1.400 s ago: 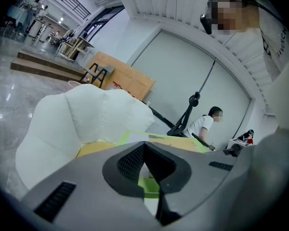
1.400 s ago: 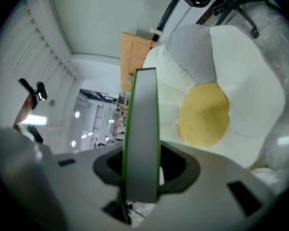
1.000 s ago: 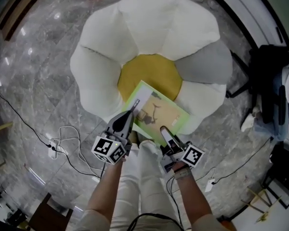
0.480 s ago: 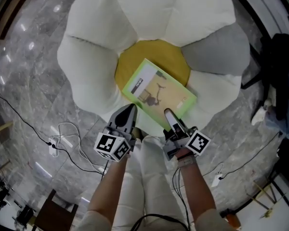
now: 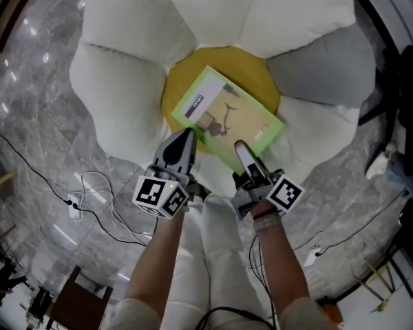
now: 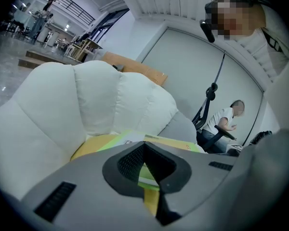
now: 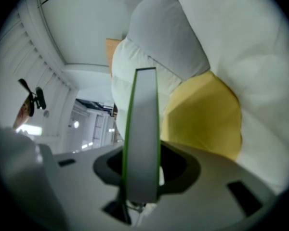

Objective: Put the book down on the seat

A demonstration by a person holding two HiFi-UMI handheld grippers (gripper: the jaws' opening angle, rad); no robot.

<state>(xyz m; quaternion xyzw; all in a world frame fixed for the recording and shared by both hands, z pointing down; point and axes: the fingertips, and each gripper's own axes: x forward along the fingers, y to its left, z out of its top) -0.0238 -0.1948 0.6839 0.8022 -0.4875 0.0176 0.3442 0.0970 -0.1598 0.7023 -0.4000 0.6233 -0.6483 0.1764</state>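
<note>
Green book (image 5: 227,119) sits over yellow centre (image 5: 255,71) of flower-shaped cushion seat (image 5: 117,95). L gripper (image 5: 185,136) clamped on book's near-left corner. R gripper (image 5: 239,147) clamped on its near edge.

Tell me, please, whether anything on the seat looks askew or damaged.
Nothing spilled or damaged. The book is skewed over the yellow centre of the seat, its near edge held by the left gripper and right gripper.

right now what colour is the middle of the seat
The seat's middle is mustard yellow, clearest in the head view.
</note>
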